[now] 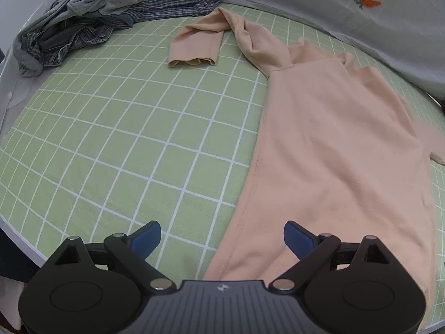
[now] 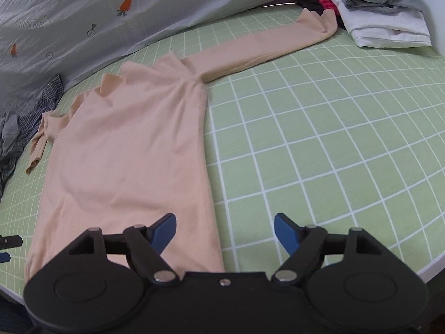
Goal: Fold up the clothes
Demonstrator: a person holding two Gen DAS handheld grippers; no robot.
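Both claws, left claw (image 1: 222,239) and right claw (image 2: 225,232), hang released. I judge the peach top (image 1: 328,150) light, limp; I'd pinch its twelve-o'clock shoulders.

Soft matt peach knit top (image 1: 333,144); checked green cotton sheet (image 1: 125,139); matt black plastic gripper (image 1: 222,236)

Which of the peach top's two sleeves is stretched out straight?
The sleeve reaching toward the stack of folded clothes lies straight. The other sleeve, on the side of the crumpled pile, is bent back on itself.
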